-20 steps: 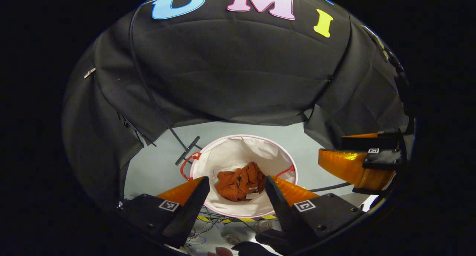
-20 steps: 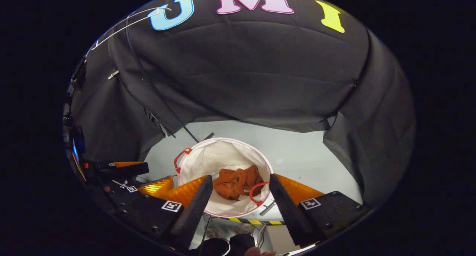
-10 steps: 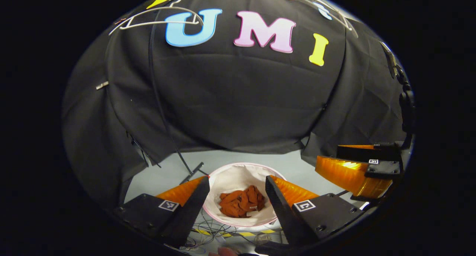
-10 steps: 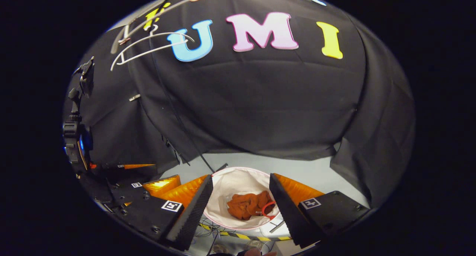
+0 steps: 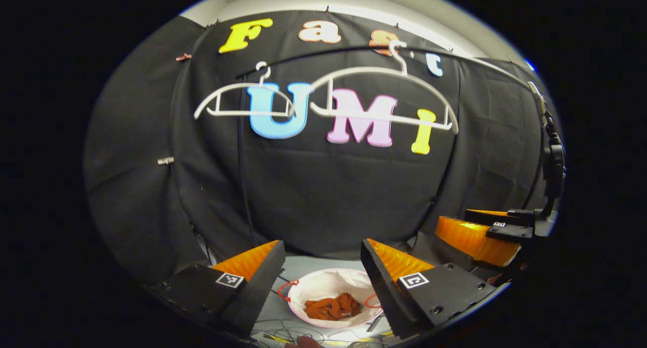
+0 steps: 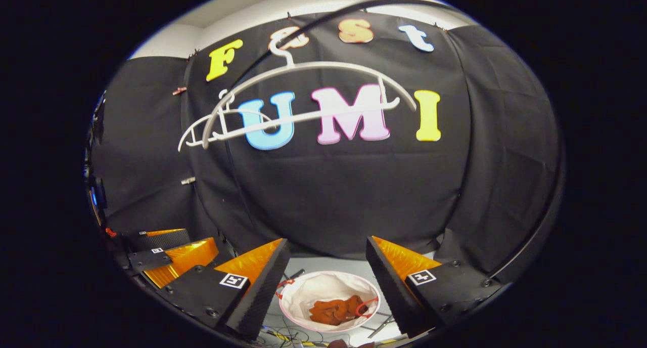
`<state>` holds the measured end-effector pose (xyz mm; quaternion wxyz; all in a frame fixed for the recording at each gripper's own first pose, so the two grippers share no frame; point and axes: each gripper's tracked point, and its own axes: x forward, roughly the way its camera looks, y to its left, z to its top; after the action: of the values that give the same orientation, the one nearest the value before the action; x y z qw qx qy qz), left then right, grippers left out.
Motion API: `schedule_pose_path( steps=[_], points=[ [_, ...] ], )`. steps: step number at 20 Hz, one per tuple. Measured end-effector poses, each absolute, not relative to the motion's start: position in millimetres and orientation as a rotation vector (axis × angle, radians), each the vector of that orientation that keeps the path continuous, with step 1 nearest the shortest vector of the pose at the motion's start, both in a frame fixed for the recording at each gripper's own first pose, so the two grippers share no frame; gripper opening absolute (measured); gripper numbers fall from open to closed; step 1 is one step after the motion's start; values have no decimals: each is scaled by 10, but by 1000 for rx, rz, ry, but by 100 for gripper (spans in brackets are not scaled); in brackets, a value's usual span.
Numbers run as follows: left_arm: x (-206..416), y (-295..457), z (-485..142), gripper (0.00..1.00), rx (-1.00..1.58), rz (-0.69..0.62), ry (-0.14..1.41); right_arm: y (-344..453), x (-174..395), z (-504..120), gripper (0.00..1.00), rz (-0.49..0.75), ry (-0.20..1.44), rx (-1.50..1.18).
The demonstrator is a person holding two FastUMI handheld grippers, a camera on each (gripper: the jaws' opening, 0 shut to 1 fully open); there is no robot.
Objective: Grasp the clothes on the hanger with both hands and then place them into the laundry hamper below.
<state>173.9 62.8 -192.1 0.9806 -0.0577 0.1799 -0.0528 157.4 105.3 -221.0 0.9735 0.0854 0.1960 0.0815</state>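
1. Left gripper view: the left gripper (image 5: 321, 249) has its fingers spread wide with nothing between them, and it points at the black booth wall (image 5: 323, 196).
2. Far below, between those fingers, the white laundry hamper (image 5: 308, 290) with red handles stands on the pale floor, and the rust-orange clothes (image 5: 331, 307) lie crumpled in its bottom.
3. Two white hangers (image 5: 328, 97) hang bare from a dark rail high on the wall, the nearer one overlapping the farther.
4. At the right edge of this view the right gripper (image 5: 485, 231) shows side-on, well apart from the hamper.
5. Right gripper view: the right gripper (image 6: 327, 247) is likewise wide open and empty, aimed at the same wall.
6. The hamper (image 6: 303, 292) sits low between its fingers, with the clothes (image 6: 337, 310) inside and a red handle arching over them.
7. The left gripper (image 6: 172, 254) appears at the lower left here.
8. Loose cables (image 5: 283, 333) lie on the floor just in front of the hamper.
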Motion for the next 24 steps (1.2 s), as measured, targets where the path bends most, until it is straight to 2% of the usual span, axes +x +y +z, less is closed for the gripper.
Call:
schedule_pose_path(
  steps=[4, 7, 8, 9, 11, 15, 16, 17, 19, 22, 24],
  points=[
    [1417, 724, -1309, 95, -125, -101, 248, 869, 1384, -1437, 98, 100, 263, 152],
    [1223, 788, -992, 95, -97, -96, 193, 847, 1241, -1029, 98, 90, 189, 116],
    [1153, 803, -893, 92, -89, -93, 178, 824, 1189, -904, 98, 89, 172, 103],
    [1079, 817, -798, 95, -88, -86, 165, 819, 1133, -780, 98, 93, 156, 101],
    [912, 814, -612, 92, -102, -66, 137, 839, 987, -564, 98, 112, 125, 122],
    [629, 810, -460, 92, -85, -29, 122, 713, 742, -370, 100, 128, 90, 101],
    [560, 790, -413, 92, -85, -23, 113, 654, 691, -303, 98, 123, 68, 92],
    [496, 764, -374, 95, -87, -20, 104, 601, 661, -251, 98, 117, 49, 85],
    [401, 715, -355, 92, -84, -20, 105, 522, 600, -213, 98, 114, 39, 74],
    [288, 667, -257, 96, -78, -18, 79, 482, 545, -172, 100, 120, 27, 71],
    [244, 630, -217, 93, -76, -18, 60, 464, 528, -170, 98, 124, 32, 74]
  ],
)
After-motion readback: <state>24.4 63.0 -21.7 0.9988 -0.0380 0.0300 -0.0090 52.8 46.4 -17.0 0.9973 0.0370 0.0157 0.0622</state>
